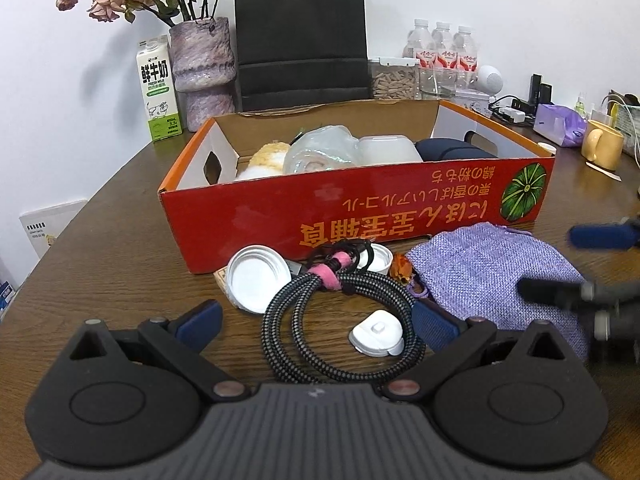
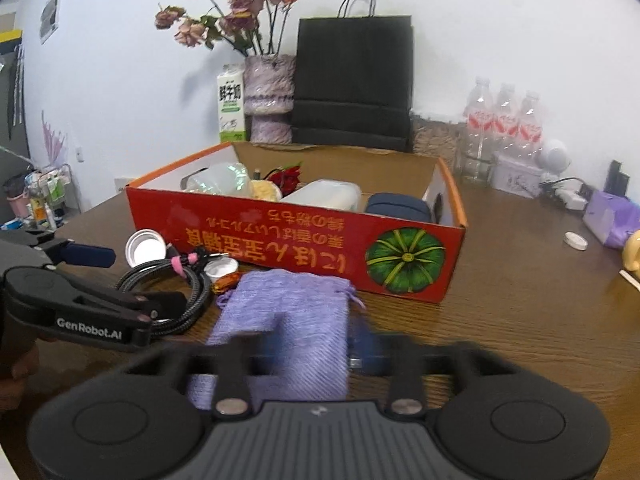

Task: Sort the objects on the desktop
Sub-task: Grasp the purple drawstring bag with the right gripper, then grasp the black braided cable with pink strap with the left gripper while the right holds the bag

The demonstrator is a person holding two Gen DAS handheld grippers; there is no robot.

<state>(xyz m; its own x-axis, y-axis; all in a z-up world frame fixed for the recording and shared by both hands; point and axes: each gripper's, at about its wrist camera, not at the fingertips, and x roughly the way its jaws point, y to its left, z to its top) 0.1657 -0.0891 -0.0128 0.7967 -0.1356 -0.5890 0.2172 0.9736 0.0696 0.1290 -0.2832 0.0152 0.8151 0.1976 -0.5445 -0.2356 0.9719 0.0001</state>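
Observation:
A red cardboard box (image 1: 360, 216) (image 2: 296, 240) stands on the brown table and holds several items. In front of it lie a coiled braided cable (image 1: 340, 320) (image 2: 176, 284) with a pink tie, a white lid (image 1: 258, 278) (image 2: 146, 248), a small white cap (image 1: 376, 333) inside the coil, and a purple cloth pouch (image 1: 488, 272) (image 2: 288, 320). My left gripper (image 1: 316, 326) is open, its jaws either side of the cable coil. My right gripper (image 2: 310, 354) is blurred, its blue pads (image 2: 366, 350) spread at the sides of the pouch.
Behind the box stand a milk carton (image 1: 158, 88), a vase of dried roses (image 1: 202, 72), a black paper bag (image 1: 300, 36) and water bottles (image 1: 442, 48). A yellow mug (image 1: 602, 144) and purple tissue pack (image 1: 560, 124) sit at the right.

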